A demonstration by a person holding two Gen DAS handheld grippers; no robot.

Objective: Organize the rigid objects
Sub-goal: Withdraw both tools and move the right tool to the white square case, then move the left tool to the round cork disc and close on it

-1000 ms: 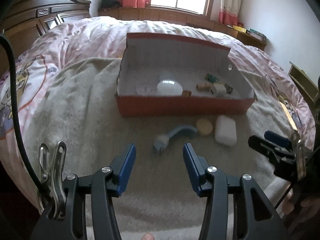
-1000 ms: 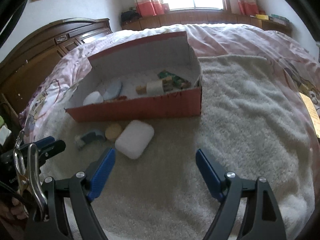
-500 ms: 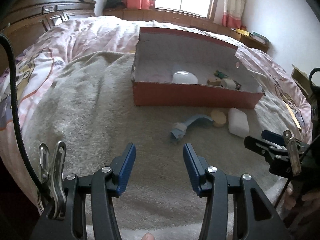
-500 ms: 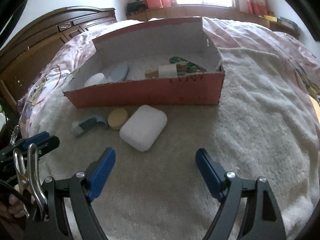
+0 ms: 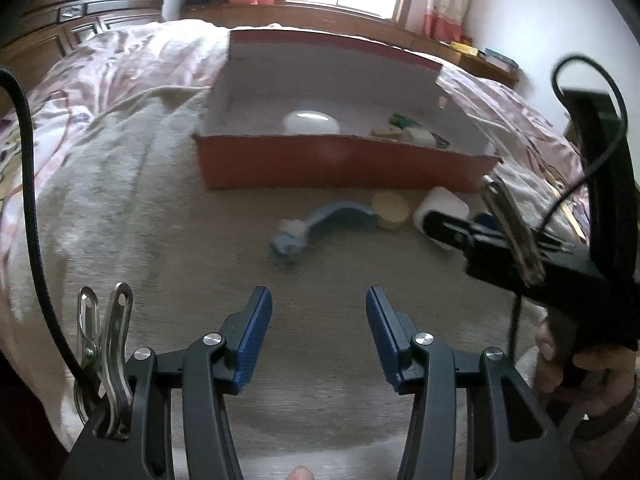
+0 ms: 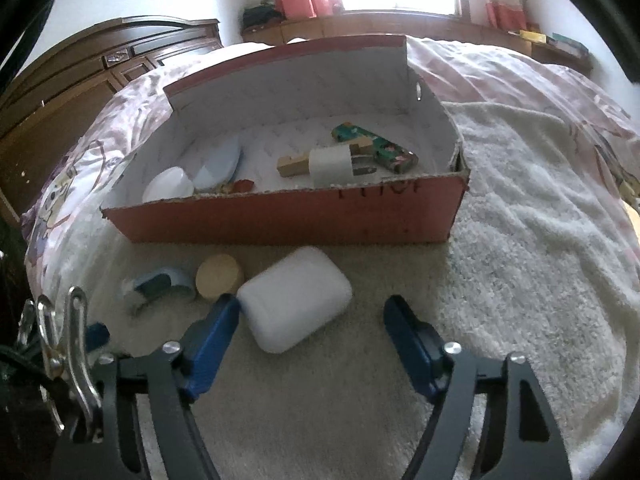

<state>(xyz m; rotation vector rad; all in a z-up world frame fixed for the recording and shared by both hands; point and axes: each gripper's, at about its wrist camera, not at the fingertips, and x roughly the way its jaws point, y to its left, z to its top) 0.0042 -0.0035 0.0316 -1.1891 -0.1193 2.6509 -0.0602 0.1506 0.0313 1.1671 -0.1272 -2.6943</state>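
- The right gripper (image 6: pixel 312 320) hangs low over the towel (image 6: pixel 520 240), its blue fingers (image 6: pixel 212 340) spread wide and holding nothing.
- A white rounded case (image 6: pixel 294 298) lies on the towel between those fingers, closer to the left one, whose tip is just beside the case's near corner; actual contact is hard to judge from this angle.
- Beside the case on its left sits a round tan disc (image 6: pixel 219 276), and further left a curved blue tool (image 6: pixel 158 284) with a white end.
- All three lie just in front of the red cardboard box (image 6: pixel 280 220), outside it.
- Inside the box: a white oval item (image 6: pixel 168 186), a pale blue piece (image 6: pixel 220 164), a white charger plug (image 6: pixel 330 164), a wooden block (image 6: pixel 294 165) and a green patterned bar (image 6: pixel 376 146).
- The left gripper (image 5: pixel 319 304) is held back over bare towel, fingers apart and empty, well short of the blue tool (image 5: pixel 320 224).
- In the left wrist view, the right gripper (image 5: pixel 452 226) partly hides the white case (image 5: pixel 442 208).
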